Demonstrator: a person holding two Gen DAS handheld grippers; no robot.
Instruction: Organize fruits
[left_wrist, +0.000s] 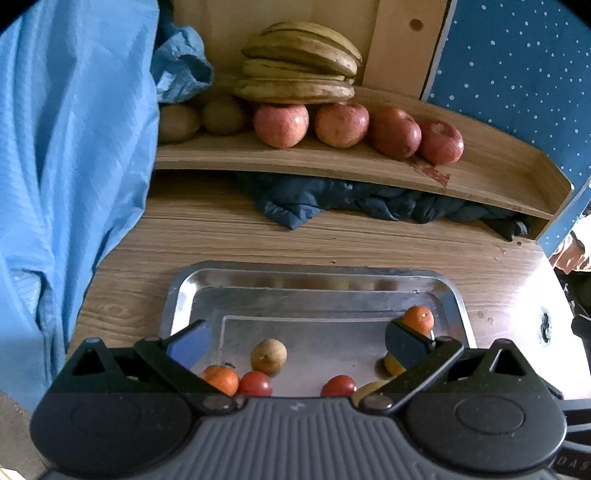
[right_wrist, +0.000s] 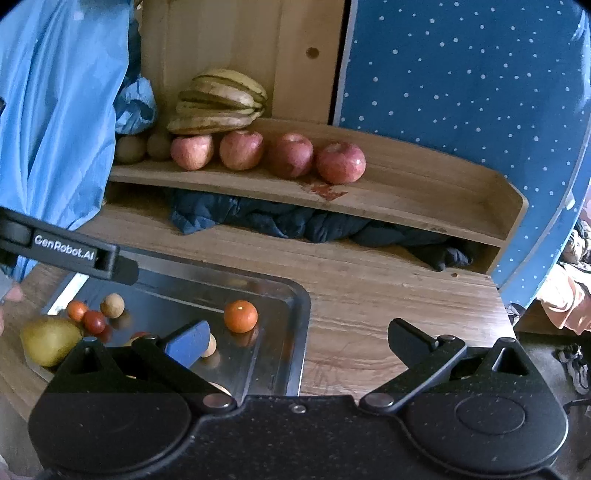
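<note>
Wooden bench carries our metal tray of small fruit: tomatoes, an orange, a pear. We hold the left gripper over it and the right gripper at its edge, both fingers released, grasping nothing. Beyond, the shelf holds four apples and bananas.

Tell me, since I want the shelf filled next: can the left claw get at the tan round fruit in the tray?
Probably yes: the left claw is open above the tray, the tan round fruit lies between its fingers, nothing covering it.
</note>
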